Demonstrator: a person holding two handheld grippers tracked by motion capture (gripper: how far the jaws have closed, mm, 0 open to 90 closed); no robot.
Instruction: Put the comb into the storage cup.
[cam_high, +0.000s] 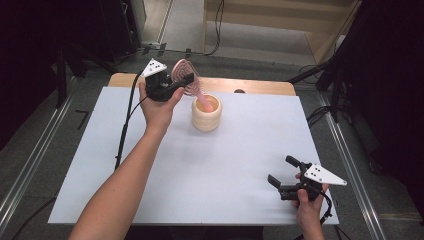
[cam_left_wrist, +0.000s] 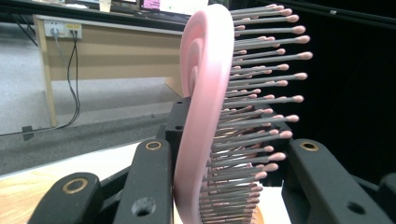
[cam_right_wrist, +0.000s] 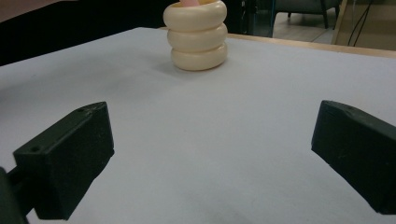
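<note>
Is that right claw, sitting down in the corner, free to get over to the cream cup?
Probably yes. The right claw is open and empty, and bare white table lies between it and the cream cup, though the pink brush already pokes into it.

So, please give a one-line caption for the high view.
Left gripper lowers a pink hairbrush, handle first, into a cream cup.

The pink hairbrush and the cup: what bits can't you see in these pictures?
- Pink hairbrush handle tip: high view, hidden inside the cream cup.
- Bottom of the brush head: left gripper view, cut off by the lower edge and flanked by the left gripper jaws.
- Cup's inside: right gripper view, hidden by its own wall; the rim is cut by the top edge.
- Small dark spot on the table's far edge: high view, too small.
</note>
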